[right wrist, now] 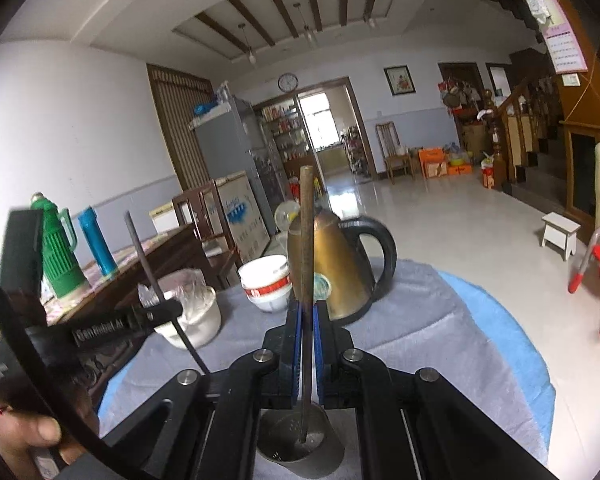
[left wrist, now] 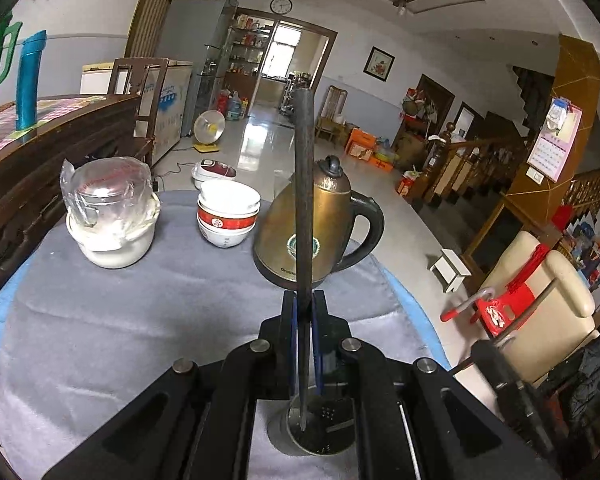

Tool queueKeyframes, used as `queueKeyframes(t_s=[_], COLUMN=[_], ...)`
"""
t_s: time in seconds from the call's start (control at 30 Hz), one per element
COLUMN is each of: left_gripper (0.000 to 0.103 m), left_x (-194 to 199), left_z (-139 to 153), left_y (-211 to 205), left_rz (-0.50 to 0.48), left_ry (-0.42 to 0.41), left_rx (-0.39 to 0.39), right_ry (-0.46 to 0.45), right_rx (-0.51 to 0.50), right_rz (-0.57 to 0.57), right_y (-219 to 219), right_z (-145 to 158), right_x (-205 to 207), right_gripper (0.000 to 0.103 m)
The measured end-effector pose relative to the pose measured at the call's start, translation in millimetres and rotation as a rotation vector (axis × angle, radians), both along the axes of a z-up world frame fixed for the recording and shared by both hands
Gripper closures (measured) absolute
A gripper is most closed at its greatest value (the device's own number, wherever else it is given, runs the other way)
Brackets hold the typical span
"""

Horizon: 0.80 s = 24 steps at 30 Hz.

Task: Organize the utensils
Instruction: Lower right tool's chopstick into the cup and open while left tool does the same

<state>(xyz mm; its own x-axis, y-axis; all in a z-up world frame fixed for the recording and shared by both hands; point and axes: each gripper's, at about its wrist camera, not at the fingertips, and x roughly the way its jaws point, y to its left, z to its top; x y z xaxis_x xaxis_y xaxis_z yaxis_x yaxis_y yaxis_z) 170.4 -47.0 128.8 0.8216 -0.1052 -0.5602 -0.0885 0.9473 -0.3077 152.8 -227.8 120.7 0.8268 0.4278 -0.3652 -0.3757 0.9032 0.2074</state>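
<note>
In the left wrist view my left gripper is shut on a dark, tapering chopstick that stands upright. Its lower tip shows over the mouth of a perforated metal cup just under the fingers. In the right wrist view my right gripper is shut on a brown chopstick, also upright, with its lower end down in the same metal cup. The left gripper appears at the left there, holding the dark chopstick tilted. That chopstick's tip is hidden behind my right gripper.
On the grey cloth of the table stand a brass kettle, stacked red-and-white bowls and a white pot under a plastic bag. A wooden side table at the left carries a green thermos. A red chair stands at the right.
</note>
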Motion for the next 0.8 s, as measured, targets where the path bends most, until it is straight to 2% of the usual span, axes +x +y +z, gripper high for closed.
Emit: queueKeyframes(t_s=[0.23, 0.8], left_gripper=[0.096, 0.096], left_x=[12.4, 21.0], left_z=[-19.2, -41.8], left_y=[-12.3, -22.1], left_rz=[-0.017, -0.035], left_ry=[0.043, 0.098], left_rx=[0.034, 0.077], right_ry=[0.063, 0.116], right_rx=[-0.024, -0.057], right_rz=[0.003, 0.004], right_y=[2.3, 11.3], right_z=[-24.3, -39.6], right_x=[10.9, 20.0], right_gripper=[0.097, 0.097])
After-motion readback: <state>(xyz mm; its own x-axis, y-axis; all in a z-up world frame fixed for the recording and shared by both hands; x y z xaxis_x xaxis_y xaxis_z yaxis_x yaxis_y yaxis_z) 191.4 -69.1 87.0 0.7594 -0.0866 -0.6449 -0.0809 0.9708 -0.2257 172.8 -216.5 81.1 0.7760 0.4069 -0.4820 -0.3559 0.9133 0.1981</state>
